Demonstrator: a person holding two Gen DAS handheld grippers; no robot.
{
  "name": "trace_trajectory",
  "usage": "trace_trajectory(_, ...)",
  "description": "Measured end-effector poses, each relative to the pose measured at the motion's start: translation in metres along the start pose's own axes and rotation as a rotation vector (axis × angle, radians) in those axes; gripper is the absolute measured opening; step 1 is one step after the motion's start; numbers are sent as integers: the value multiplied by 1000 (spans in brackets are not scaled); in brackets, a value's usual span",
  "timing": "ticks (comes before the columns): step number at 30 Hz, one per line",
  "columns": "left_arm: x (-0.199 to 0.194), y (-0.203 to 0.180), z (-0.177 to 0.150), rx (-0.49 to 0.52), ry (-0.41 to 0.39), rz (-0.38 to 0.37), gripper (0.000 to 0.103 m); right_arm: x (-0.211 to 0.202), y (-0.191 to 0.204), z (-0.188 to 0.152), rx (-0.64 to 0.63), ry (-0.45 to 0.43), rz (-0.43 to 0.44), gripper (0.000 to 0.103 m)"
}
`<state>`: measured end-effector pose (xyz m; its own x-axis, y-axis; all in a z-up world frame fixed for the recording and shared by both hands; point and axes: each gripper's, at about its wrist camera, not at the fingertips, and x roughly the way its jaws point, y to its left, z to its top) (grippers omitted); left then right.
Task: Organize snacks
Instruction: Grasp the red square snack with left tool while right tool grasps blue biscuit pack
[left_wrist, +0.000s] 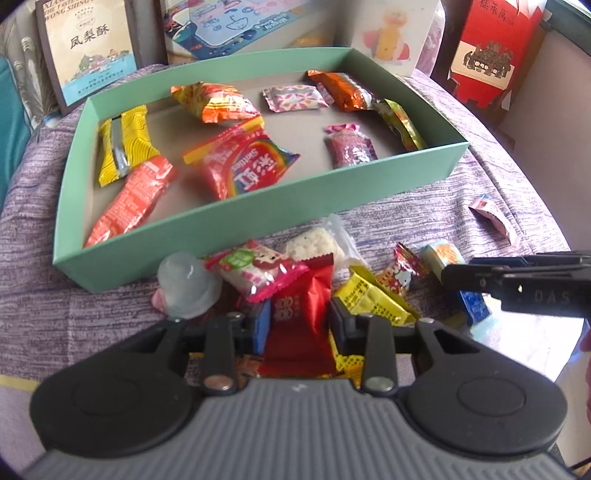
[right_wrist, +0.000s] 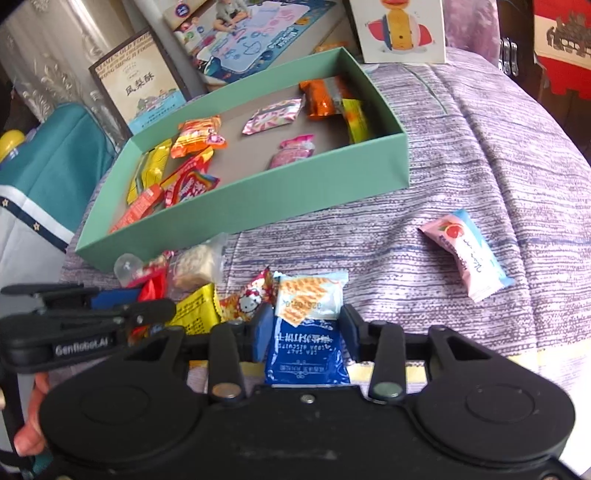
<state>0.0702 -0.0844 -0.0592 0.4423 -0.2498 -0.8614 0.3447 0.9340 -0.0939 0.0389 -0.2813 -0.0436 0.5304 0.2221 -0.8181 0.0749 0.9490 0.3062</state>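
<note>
Left gripper (left_wrist: 297, 325) has its blue pads on both sides of the red candy packet (left_wrist: 299, 317) in the near pile, looks clamped on it though pad contact is partly hidden; right gripper (right_wrist: 306, 332) is narrowed around the blue sachet (right_wrist: 306, 354), with a pale wafer packet (right_wrist: 310, 297) lying over the sachet's far end. Green tray (left_wrist: 258, 218) sits just far of the pile on the purple cloth (right_wrist: 461, 155) and already holds a Skittles bag (left_wrist: 240, 166), a yellow bar (left_wrist: 122, 144) and an orange packet (left_wrist: 214, 101). One pink-and-blue candy (right_wrist: 467, 253) lies alone to the right, well apart from the pile.
</note>
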Motion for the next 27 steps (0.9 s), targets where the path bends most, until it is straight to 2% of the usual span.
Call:
trace_trajectory(9, -30, -13, -1, 18, -16, -79, 33, -9, -3, 8, 17, -35, 30, 39)
trace_trajectory(11, -34, -17, 0, 31, -36, -75, 33, -11, -2, 10, 5, -38, 23, 39)
trace_trajectory(15, -34, -16, -1, 24, -35, -77, 33, -4, -2, 8, 22, 16, 29, 40)
trace_trajectory(17, -33, -12, -3, 13, -29, -76, 33, 0, 2, 3, 19, 28, 24, 43)
trace_trajectory(20, -34, -4, -4, -6, -30, -78, 33, 9, 12, -1, -6, 31, 6, 56)
trace_trajectory(24, -39, 4, -1, -26, -43, -88, 33, 19, 26, -3, -90, 5, -58, 56)
trace_trajectory(25, -41, 6, 1, -29, -49, -90, 33, 21, 30, -4, -122, -2, -83, 53)
trace_trajectory(26, -42, 7, 3, -34, -55, -91, 33, 21, 32, -4, -136, -1, -94, 44)
trace_trajectory(27, -43, 7, 6, -39, -61, -94, 33, 20, 30, -2, -130, 5, -80, 42)
